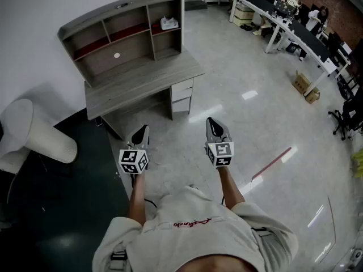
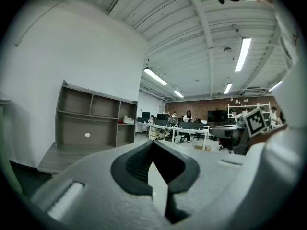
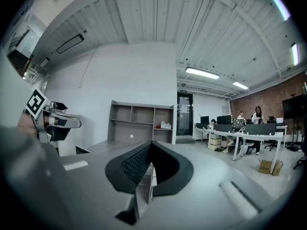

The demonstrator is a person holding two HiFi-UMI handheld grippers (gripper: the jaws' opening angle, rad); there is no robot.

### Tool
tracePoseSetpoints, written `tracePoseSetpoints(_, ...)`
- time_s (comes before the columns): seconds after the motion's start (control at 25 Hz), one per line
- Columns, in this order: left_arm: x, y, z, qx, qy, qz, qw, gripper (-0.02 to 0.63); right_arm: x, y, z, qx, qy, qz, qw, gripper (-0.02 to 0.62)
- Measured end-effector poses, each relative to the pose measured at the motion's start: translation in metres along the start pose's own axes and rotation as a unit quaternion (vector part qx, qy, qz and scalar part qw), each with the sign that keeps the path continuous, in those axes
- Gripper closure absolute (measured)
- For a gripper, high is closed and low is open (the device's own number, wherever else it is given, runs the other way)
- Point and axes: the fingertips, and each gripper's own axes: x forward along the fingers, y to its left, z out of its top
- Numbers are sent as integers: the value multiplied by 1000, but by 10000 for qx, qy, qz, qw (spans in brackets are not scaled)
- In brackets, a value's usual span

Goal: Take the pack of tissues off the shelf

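The pack of tissues is a small white packet in the upper right compartment of the grey shelf unit that stands on a grey desk against the wall. It also shows as a small packet in the left gripper view and as a packet in the right gripper view. My left gripper and right gripper hang side by side over the floor, well short of the desk. Both point toward it. Each gripper's jaws, left and right, meet at the tips with nothing between them.
A white armchair sits at the left on a dark mat. White drawers hang under the desk's right end. Office desks with seated people and cardboard boxes are at the far right. A red strip marks the glossy floor.
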Motion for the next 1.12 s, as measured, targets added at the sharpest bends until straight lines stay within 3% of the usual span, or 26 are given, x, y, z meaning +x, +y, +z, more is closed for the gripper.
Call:
tracePoseSetpoints(0.48, 11, -10, 4, 38, -10, -52, 10000, 607, 1, -11, -2, 37, -5, 7, 10000, 589)
tracePoseSetpoints(1.12, 56, -48, 1, 10, -26, 50, 10000, 607, 10, -57, -20, 168, 44, 226, 9996, 589)
